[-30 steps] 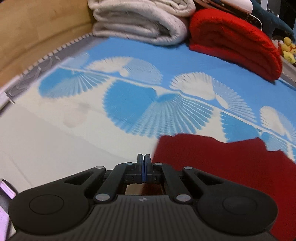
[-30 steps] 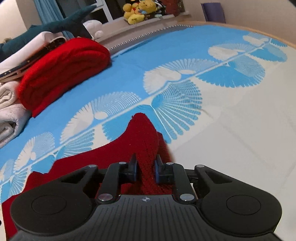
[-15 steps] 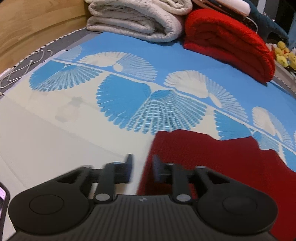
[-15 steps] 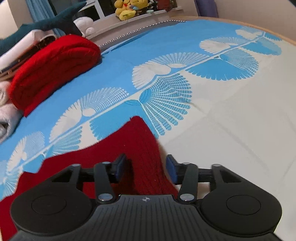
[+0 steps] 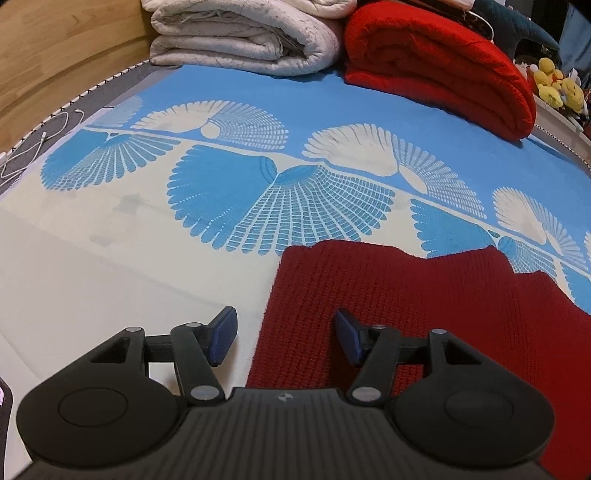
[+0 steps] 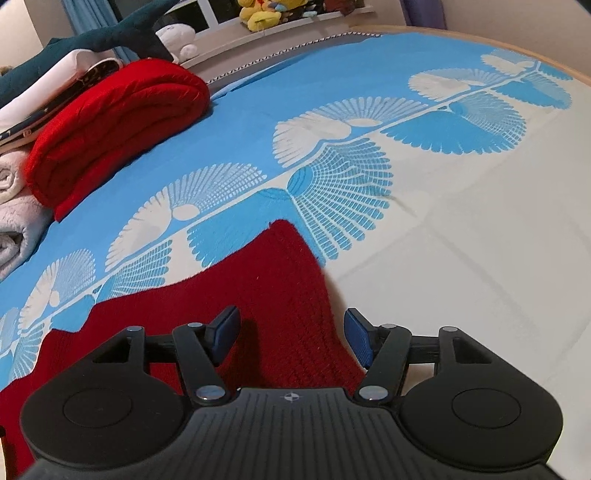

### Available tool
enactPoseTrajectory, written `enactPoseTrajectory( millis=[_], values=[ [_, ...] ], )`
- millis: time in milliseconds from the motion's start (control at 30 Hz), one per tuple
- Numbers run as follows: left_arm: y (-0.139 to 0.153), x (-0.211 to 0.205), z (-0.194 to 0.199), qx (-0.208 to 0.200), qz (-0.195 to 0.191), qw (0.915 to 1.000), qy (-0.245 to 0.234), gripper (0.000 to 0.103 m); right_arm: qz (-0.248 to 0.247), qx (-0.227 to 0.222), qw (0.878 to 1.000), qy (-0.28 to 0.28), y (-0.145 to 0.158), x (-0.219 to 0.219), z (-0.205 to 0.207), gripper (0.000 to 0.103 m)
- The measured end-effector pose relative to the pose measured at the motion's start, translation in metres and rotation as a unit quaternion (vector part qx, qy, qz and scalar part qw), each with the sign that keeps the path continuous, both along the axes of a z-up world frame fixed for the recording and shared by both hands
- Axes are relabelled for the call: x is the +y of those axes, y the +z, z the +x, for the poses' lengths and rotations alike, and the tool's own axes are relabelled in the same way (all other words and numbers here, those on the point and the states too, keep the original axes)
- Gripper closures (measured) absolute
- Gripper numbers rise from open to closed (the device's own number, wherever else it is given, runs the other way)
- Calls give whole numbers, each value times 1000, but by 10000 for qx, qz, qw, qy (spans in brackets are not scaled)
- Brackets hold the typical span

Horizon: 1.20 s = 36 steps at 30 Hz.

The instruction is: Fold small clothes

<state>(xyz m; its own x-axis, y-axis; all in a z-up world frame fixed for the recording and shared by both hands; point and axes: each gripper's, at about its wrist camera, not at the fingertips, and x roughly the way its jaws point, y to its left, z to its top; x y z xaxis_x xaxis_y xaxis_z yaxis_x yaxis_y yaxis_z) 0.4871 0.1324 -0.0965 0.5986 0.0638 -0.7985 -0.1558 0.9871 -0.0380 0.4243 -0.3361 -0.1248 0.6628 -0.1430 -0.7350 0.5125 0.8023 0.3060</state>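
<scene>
A dark red knitted garment (image 5: 424,295) lies flat on the blue and cream patterned bed cover (image 5: 129,258). My left gripper (image 5: 285,338) is open and empty, raised over the garment's left edge. In the right wrist view the garment (image 6: 266,295) reaches a corner toward the far right. My right gripper (image 6: 291,338) is open and empty, above the garment's right edge, with its right finger over the cream cover.
A folded grey quilt (image 5: 240,33) and a rolled bright red blanket (image 5: 443,62) lie at the head of the bed. A wooden bed frame (image 5: 55,55) and a white cable (image 5: 37,147) are at the left. Plush toys (image 6: 269,14) sit on a sill.
Both grippers have opened and let go of the dark red garment, which now lies flat. Both have lifted and drawn back a little.
</scene>
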Motion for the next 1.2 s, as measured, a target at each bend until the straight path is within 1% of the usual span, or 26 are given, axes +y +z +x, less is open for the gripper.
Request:
enactPoseTrajectory(
  millis=[167, 267, 300, 333, 367, 400, 433, 467, 500, 567, 600, 633, 667, 800, 933, 1000, 1033, 1100, 1167, 1200],
  values=[
    [-1, -1, 0, -17, 27, 10000, -12, 39, -48, 34, 10000, 58, -2, 5, 1, 38],
    [-2, -4, 0, -44, 75, 10000, -48, 43, -71, 43, 9999, 64, -2, 6, 2, 38],
    [-2, -5, 0, -68, 98, 9999, -71, 50, -84, 46, 9999, 69, -2, 6, 2, 38],
    [-1, -7, -1, -91, 118, 9998, -102, 61, -101, 48, 9999, 79, -2, 6, 2, 38],
    [-1, -8, 0, -105, 129, 9998, -139, 67, -117, 47, 9999, 83, -2, 6, 2, 38],
    [0, -10, 0, -113, 139, 9997, -164, 84, -130, 39, 9999, 96, -2, 7, 2, 38],
    [0, -11, 0, -110, 156, 9997, -178, 95, -153, 28, 9998, 108, -1, 7, 2, 40],
    [0, -11, 1, -103, 208, 9996, -162, 97, -178, 16, 9998, 102, -1, 8, 2, 44],
    [-1, -12, 1, -90, 249, 9995, -162, 103, -197, -2, 9997, 110, 0, 8, 2, 47],
    [-1, -12, 2, -69, 278, 9994, -169, 103, -298, -10, 9995, 119, 2, 9, 1, 70],
    [-1, -12, 2, -82, 300, 9994, -163, 103, -355, -28, 9993, 122, 4, 9, 1, 74],
    [0, -12, 1, -105, 340, 9993, -148, 103, -358, -53, 9992, 142, 5, 9, 0, 81],
    [1, -12, 1, -127, 379, 9991, -122, 103, -308, -89, 9994, 148, 7, 8, 0, 84],
    [1, -5, 2, -96, 461, 9989, 49, 103, -286, -172, 9994, 100, 12, 7, -1, 85],
    [-1, 4, 2, -21, 522, 9985, 170, 103, -163, -325, 9993, -14, 18, 2, -4, 86],
    [-2, 9, 3, 36, 447, 9988, 189, 103, -127, -323, 9994, -21, 16, 1, -4, 86],
    [-3, 11, 3, 69, 361, 9992, 160, 103, -91, -243, 9997, -45, 11, 0, -3, 85],
    [-3, 12, 2, 79, 239, 9996, 148, 103, -30, -83, 10000, -42, 0, -3, 0, 78],
    [-2, 11, 1, 40, 231, 9996, 132, 102, -123, -17, 9998, -126, -2, -4, 0, 60],
    [-1, 10, 0, 21, 216, 9997, 121, 102, -130, -20, 9998, -148, -1, -4, 0, 60]
  ],
)
